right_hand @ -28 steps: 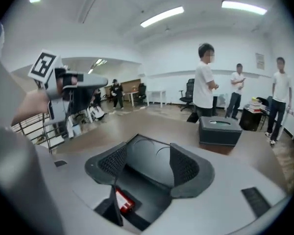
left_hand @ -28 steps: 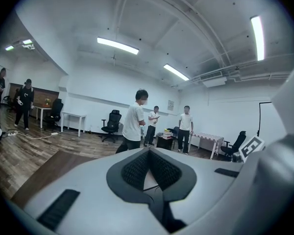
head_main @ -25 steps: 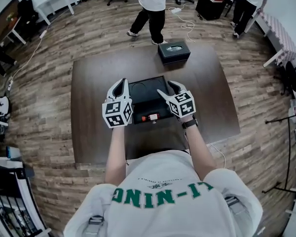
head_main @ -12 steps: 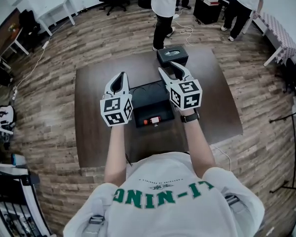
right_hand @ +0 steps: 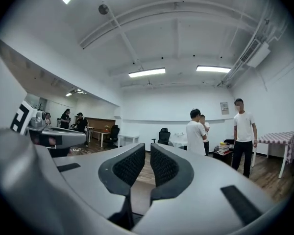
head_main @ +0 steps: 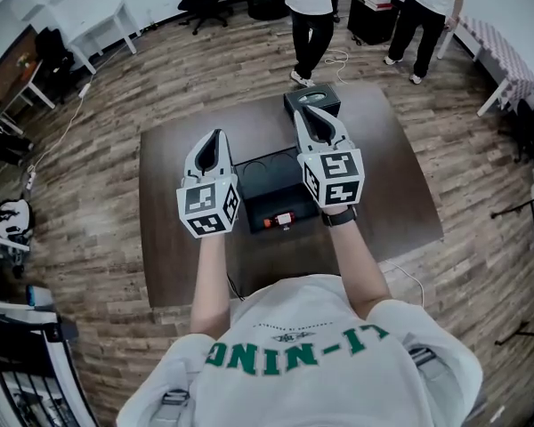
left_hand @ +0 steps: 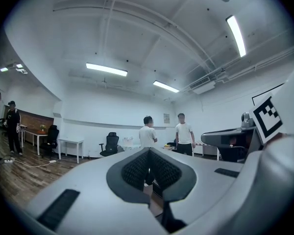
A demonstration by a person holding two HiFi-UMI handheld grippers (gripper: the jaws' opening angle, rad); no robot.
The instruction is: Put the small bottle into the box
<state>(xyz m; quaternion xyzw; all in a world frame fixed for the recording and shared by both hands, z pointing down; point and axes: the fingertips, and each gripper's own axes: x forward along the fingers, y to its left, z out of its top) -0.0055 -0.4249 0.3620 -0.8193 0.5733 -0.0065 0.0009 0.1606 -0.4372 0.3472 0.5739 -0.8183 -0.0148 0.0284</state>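
Note:
An open black box (head_main: 269,181) sits mid-table. A small red and white bottle (head_main: 279,220) lies on its side at the box's near end; I cannot tell whether it rests inside. Neither gripper touches them. My left gripper (head_main: 215,139) is held up over the box's left side, its ribbed pads (left_hand: 137,166) pressed together with nothing between them. My right gripper (head_main: 311,116) is raised over the box's far right corner. Its jaws are closing, with a narrow empty gap left between the pads (right_hand: 130,164). Both gripper views look out level across the room, away from the table.
A second closed dark box (head_main: 311,99) stands at the far edge of the brown table (head_main: 173,238). Two people (head_main: 313,16) stand on the wood floor just beyond it, with chairs and desks further back.
Both grippers have risen and moved away from me, the right more, toward the far box. The right jaws have narrowed from wide to nearly together. The bottle and open box have stayed put.

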